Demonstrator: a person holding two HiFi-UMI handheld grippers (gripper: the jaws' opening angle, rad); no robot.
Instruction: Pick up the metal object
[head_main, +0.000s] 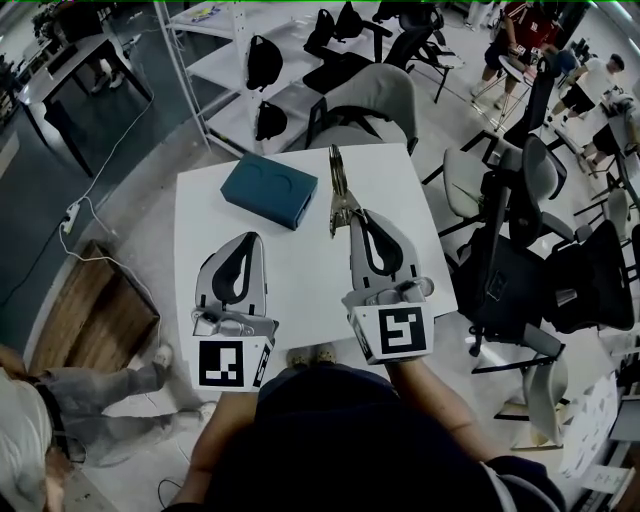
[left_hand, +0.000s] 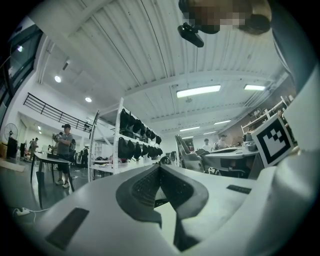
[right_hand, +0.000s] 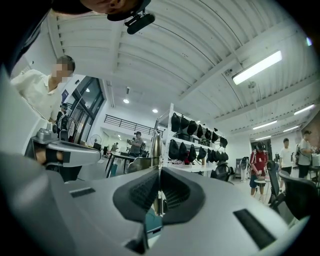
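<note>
The metal object (head_main: 338, 190) is a long pair of shiny tongs. My right gripper (head_main: 353, 217) is shut on its near end, and it points away from me over the white table (head_main: 300, 265). In the right gripper view its blade (right_hand: 156, 142) rises upright from between the closed jaws of my right gripper (right_hand: 159, 172). To the left, my left gripper (head_main: 251, 241) is held over the table, shut with nothing in it. In the left gripper view the dark pads (left_hand: 175, 187) of my left gripper (left_hand: 160, 169) meet with nothing between them.
A teal box (head_main: 268, 189) lies on the table's far left part. A grey chair (head_main: 370, 105) stands behind the table and several black office chairs (head_main: 530, 200) crowd the right side. A wooden board (head_main: 90, 310) and a person's legs (head_main: 110, 385) are at the left.
</note>
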